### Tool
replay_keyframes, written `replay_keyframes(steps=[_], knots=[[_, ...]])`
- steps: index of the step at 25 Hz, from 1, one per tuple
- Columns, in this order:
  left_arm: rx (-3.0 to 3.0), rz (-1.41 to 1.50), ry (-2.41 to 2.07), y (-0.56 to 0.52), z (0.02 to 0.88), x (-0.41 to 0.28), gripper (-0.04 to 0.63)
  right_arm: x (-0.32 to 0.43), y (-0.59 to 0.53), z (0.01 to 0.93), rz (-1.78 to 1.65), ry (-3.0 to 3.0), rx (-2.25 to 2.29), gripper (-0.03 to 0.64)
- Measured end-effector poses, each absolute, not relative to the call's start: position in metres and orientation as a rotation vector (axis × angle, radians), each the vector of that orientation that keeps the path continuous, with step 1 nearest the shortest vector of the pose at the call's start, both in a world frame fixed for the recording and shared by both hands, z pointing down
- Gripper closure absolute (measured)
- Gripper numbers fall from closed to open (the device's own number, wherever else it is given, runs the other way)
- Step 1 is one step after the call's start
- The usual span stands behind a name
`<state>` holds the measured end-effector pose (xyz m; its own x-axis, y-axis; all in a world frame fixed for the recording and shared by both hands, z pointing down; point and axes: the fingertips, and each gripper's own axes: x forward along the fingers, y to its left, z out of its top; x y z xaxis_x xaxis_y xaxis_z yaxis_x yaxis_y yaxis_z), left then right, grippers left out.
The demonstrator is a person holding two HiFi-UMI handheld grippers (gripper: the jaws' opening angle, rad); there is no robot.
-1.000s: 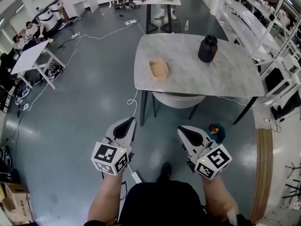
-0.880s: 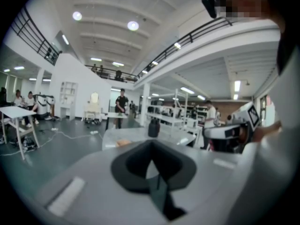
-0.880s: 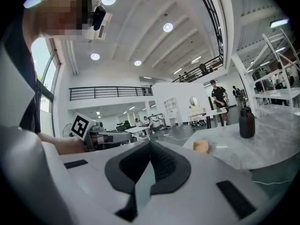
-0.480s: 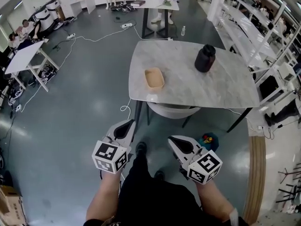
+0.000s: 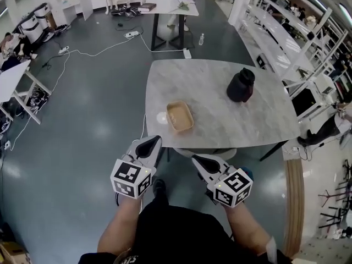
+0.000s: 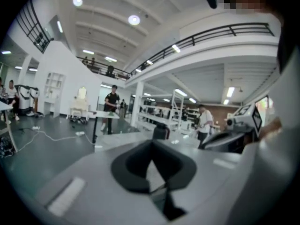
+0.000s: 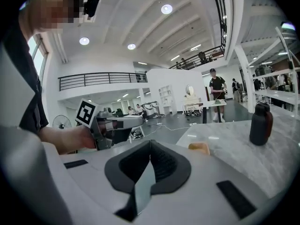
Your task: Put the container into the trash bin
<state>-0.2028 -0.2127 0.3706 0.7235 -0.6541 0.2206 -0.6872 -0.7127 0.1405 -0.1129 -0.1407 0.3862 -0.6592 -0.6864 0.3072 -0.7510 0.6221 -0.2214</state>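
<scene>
Both grippers hang short of the grey marble-look tabletop [image 5: 220,126], and neither touches anything on it. The left gripper [image 5: 149,145] has its jaws pressed together with nothing between them, and so does the right gripper [image 5: 199,160]. The task's thing, a shallow tan rectangular container [image 5: 180,116], lies on the tabletop close to the near edge, a little ahead of the gap between the two grippers.

The first risk is arriving with jaws that are not spread. Closed tips would shove the light container across the smooth surface instead of taking it. Its walls look low and thin, so a pinch on one rim may let it tilt or slip out during the carry.

A tall dark jar [image 5: 241,85] stands well apart at the far right and is unlikely to be hit.

A pale rounded rim [image 5: 228,152] shows just under the tabletop's near edge. It is probably the trash bin, though mostly hidden. Because it is tucked beneath the tabletop, a blind drop could miss it, or a gripper could knock the edge.
</scene>
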Motion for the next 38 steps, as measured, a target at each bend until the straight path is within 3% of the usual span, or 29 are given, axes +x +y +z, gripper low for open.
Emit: replay_keyframes(steps=[6,17,26,38], knots=[[2.732,0.255,-0.95,-0.274,0.382,-0.216,0.589,-0.145,-0.2,0.402,0.564,-2.575,1.231,0.595],[2.683,0.329,-0.849,-0.32,0.423,-0.203,0.589,-0.13,-0.256,0.458,0.599,-2.426,1.199,0.546],[2.677,0.399,-0.813,-0.347,0.438,-0.162,0.589,-0.104,-0.297,0.514,0.523,-2.307,0.988,0.486],[2.59,0.457,-0.858,-0.364,0.466,-0.156,0.589,-0.081,-0.311,0.619,0.325,-2.052,0.58,0.465]])
